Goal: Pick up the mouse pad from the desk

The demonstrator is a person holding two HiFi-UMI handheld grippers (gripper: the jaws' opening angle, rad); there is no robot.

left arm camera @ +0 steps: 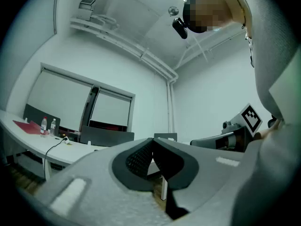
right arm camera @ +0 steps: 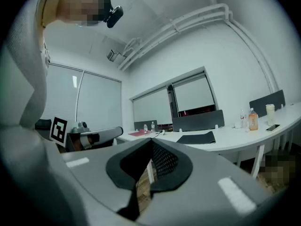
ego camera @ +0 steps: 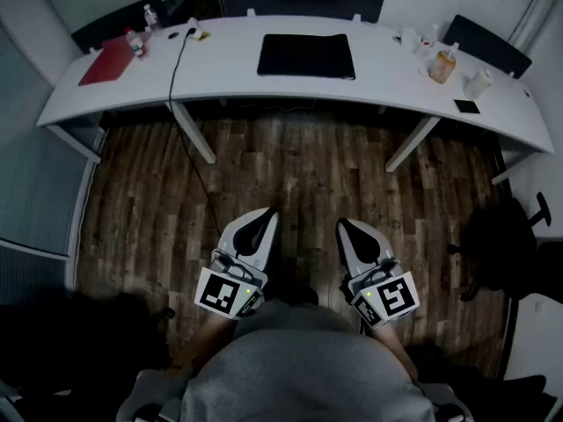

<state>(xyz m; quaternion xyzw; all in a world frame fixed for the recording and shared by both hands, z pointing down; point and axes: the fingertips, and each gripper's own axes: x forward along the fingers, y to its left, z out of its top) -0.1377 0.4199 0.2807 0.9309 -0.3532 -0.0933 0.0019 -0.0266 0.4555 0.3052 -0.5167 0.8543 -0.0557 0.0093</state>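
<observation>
The black mouse pad (ego camera: 306, 56) lies flat at the middle of the long white desk (ego camera: 237, 82), far ahead of me; in the right gripper view the mouse pad (right arm camera: 196, 137) shows as a dark slab on the desk top. My left gripper (ego camera: 266, 214) and right gripper (ego camera: 345, 225) hang close to my body over the wooden floor, well short of the desk. Both are shut with nothing between the jaws, as the left gripper (left arm camera: 152, 143) and right gripper (right arm camera: 151, 144) show in their own views.
A red folder (ego camera: 110, 60) and bottles (ego camera: 135, 42) sit at the desk's left end, with a black cable (ego camera: 180, 77) running down to the floor. Drink bottles (ego camera: 442, 65) and a phone (ego camera: 466, 106) lie on the right. Dark chairs (ego camera: 488, 47) stand behind the desk, and an office chair (ego camera: 506, 244) stands at right.
</observation>
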